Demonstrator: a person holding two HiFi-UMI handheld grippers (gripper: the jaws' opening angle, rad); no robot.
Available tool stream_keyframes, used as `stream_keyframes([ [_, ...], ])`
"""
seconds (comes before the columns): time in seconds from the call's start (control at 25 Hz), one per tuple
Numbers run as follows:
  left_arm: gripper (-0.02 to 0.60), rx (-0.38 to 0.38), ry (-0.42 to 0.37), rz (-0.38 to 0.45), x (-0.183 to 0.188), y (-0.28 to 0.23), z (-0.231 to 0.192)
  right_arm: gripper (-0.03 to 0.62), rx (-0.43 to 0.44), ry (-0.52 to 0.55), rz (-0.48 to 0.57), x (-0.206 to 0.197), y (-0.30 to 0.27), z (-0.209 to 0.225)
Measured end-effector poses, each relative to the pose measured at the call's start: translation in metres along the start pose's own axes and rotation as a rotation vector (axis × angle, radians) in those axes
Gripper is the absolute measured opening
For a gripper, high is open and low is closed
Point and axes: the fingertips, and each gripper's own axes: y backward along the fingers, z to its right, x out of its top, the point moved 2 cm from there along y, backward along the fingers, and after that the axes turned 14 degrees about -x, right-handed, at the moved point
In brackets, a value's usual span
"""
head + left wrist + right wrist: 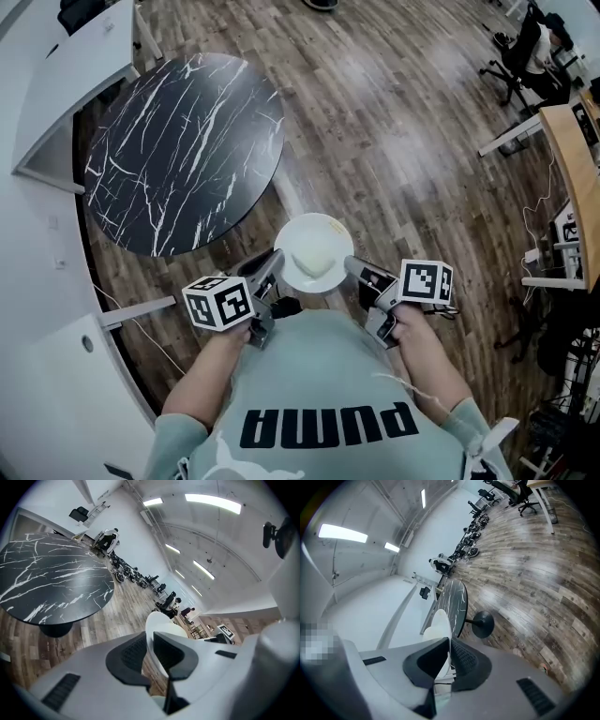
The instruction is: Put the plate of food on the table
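A white plate (298, 234) with a pale mound of food (316, 255) hangs level over the wood floor, just in front of the person's chest. My left gripper (275, 273) is shut on its left rim and my right gripper (353, 270) is shut on its right rim. The round black marble table (183, 150) stands to the front left, a short gap from the plate, with nothing on it. In the left gripper view the plate (158, 624) runs edge-on between the pads of the left gripper (149, 651). The right gripper view shows the plate (440, 620) pinched in the right gripper (449, 657), the table (458, 597) beyond.
A white counter (66, 56) and wall run along the left. A wooden desk (572, 169) with cables and office chairs (525, 52) stand at the right. The table rests on a black pedestal foot (482, 623). Wood floor (403, 141) stretches ahead.
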Motion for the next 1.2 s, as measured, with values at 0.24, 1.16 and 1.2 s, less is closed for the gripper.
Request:
stream_keyframes([
  [0.24,0.052,0.005,-0.002,0.011,0.036,0.013,-0.027,0.021,0.002,0.022,-0.006,0.019,-0.036,-0.029],
  [1.16,0.054,0.141,0.059,0.176,0.096,0.068,-0.093,0.021,0.032,0.178,-0.199,0.051,-0.137,-0.101],
  [1.2,0.054,0.151,0.062,0.182,0.1,0.068,-0.097,0.021,0.033,0.188,-0.212,0.055,-0.143,-0.104],
])
